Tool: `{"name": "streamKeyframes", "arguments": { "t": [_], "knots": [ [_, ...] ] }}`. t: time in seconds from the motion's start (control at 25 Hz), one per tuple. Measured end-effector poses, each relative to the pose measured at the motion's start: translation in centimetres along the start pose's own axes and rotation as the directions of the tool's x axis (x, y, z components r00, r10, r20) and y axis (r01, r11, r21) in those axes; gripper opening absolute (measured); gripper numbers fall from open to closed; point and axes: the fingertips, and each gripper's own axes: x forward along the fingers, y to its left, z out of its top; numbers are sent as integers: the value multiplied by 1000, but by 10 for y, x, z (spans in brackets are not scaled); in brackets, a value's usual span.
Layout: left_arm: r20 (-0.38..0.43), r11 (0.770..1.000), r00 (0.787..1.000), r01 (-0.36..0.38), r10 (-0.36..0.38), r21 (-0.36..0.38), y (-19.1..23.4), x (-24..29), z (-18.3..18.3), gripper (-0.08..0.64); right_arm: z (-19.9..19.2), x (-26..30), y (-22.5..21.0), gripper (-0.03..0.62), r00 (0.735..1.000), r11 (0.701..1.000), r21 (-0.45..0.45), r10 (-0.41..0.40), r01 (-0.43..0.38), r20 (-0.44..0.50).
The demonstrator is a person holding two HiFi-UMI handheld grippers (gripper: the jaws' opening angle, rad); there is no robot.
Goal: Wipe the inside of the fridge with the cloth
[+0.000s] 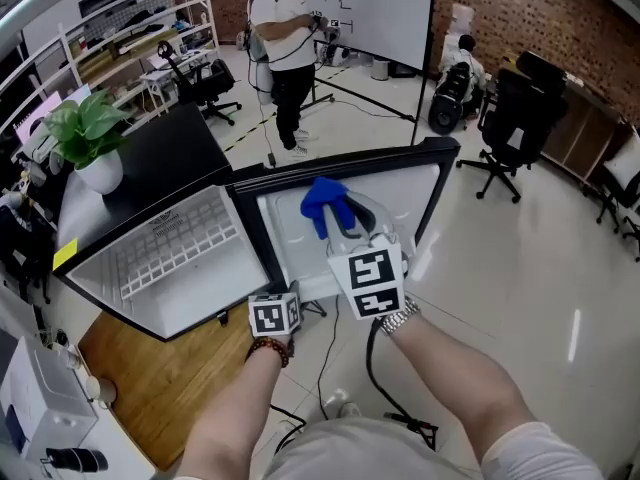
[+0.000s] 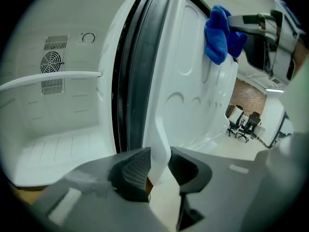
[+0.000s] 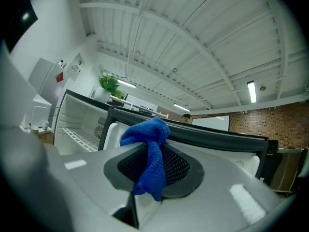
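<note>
Checking edges first: the left gripper [image 2: 157,170] had its jaws pinched on the lower edge of the open white fridge door [image 1: 405,203], thin plastic lip between the ribbed pads. The right gripper [image 3: 154,167] had its jaws clamped on the blue microfibre cloth [image 1: 322,204], which was bunched and sat against the door's moulded inner liner, near the door's upper part. The cloth was on the door, not in the cavity.

The black rubber gasket [image 2: 137,81] ran along the door just beside the left jaws. The white fridge cavity [image 1: 130,288] stood open to the left of the door, with a white wire shelf [image 1: 185,243] across it and a round fan vent [image 2: 52,62] on the back wall.

Around it:
- A green potted plant in a white pot [image 1: 88,138] stood on the fridge's black top [image 1: 170,153], clear of both grippers.
- A brown wooden board [image 1: 150,368] lay under the fridge.
- The pale glossy floor [image 1: 520,258] to the right of the door was open.
- A standing person [image 1: 285,38], a whiteboard [image 1: 375,8] and black office chairs [image 1: 510,128] were well apart, behind the fridge.

Writing: a yellow sticker [image 1: 66,254] on the cavity rim and a red tag [image 3: 59,76] on a white cabinet were too small to read. Black square markers [image 1: 372,283] showed on the gripper cubes.
</note>
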Motion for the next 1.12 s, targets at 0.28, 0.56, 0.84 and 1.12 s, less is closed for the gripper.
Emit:
{"name": "streamKeyframes", "arguments": {
  "t": [0.28, 0.56, 0.84, 1.12],
  "knots": [
    [-1, 1000, 1000, -1, 1, 3, 0, 0, 0, 120, -14, -14, -54, 89, 995, 996, -10, -91, 91, -27],
    [-3, 1000, 1000, -7, 7, 1, 1, 1, 0, 118, -25, -30, -105, 89, 982, 983, -19, -181, 180, -52],
    [-2, 1000, 1000, -16, 16, -4, 0, 0, 0, 117, -35, -46, -150, 89, 961, 964, -12, -267, 266, -73],
    [2, 1000, 1000, -29, 29, -9, -1, -5, 5, 115, -40, -58, -175, 89, 948, 951, -20, -309, 308, -83]
  ]
}}
